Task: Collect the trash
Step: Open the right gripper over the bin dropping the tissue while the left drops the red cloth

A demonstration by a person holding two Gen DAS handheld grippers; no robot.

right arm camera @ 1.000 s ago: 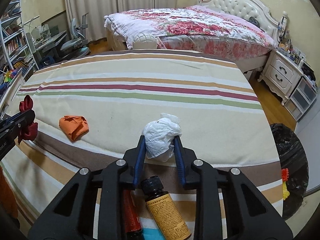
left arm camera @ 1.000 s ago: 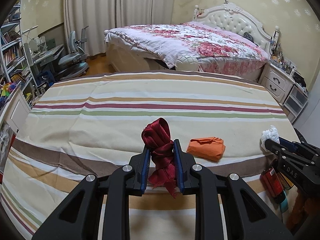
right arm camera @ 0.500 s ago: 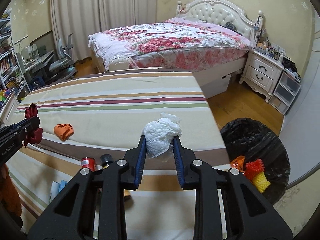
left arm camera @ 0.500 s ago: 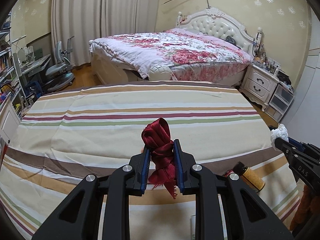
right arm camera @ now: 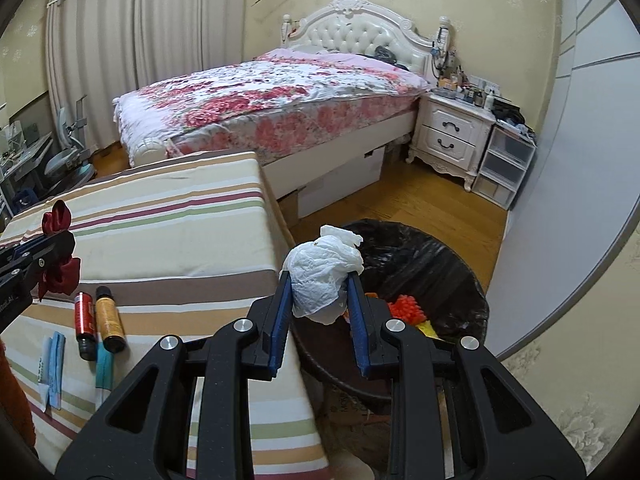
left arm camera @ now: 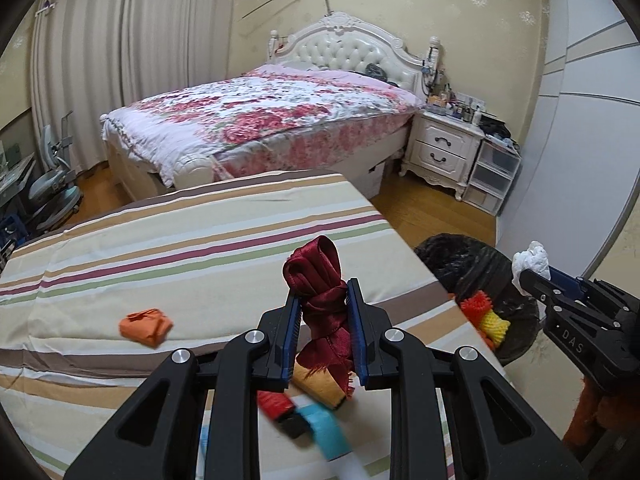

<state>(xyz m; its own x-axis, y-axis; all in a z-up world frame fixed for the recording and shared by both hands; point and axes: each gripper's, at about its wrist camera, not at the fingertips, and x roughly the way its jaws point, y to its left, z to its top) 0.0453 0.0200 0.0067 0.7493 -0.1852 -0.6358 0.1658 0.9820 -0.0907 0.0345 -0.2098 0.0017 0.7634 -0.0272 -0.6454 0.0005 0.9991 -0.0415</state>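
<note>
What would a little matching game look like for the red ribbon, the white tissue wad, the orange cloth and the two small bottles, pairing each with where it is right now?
Things:
1. red ribbon
2. white tissue wad
3. orange cloth
4. two small bottles

Places:
A. lying side by side on the striped cover
B. clamped in the right tool
C. lying alone on the striped cover
D. clamped in the left tool

Pairs: 1-D, 2-B, 3-C, 4-A

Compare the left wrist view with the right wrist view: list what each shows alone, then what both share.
Left wrist only: the orange cloth lying on the striped cover.
Right wrist only: light blue packets beside the two small bottles.
Both: the red ribbon in the left gripper, the white wad in the right gripper, and the black bin.
</note>
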